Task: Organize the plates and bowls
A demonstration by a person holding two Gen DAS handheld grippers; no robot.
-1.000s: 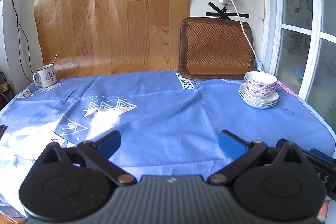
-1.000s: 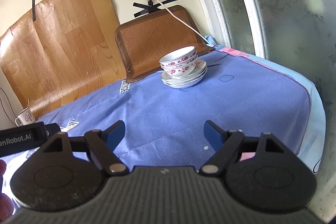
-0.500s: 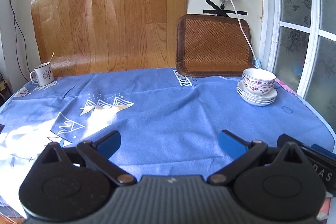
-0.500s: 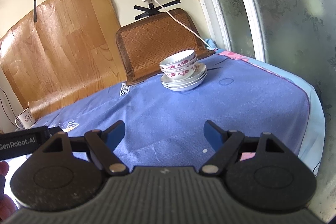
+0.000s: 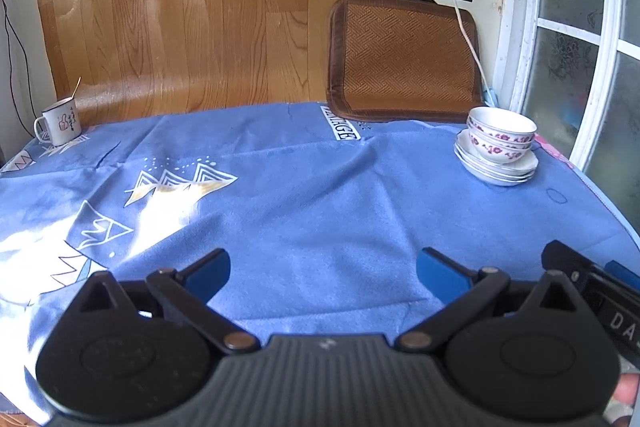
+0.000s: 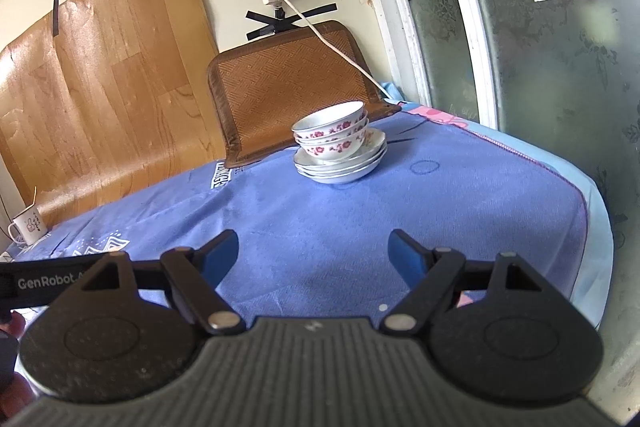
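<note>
Blue cloth [image 5: 320, 195] covers the table; the bowls [image 6: 332, 131], nested on stacked plates [image 6: 340, 167], stand at one o'clock. Both grippers, left [image 5: 322, 273] and right [image 6: 314, 253], gape empty. Approach level, pinching only the top bowl's rim.
</note>
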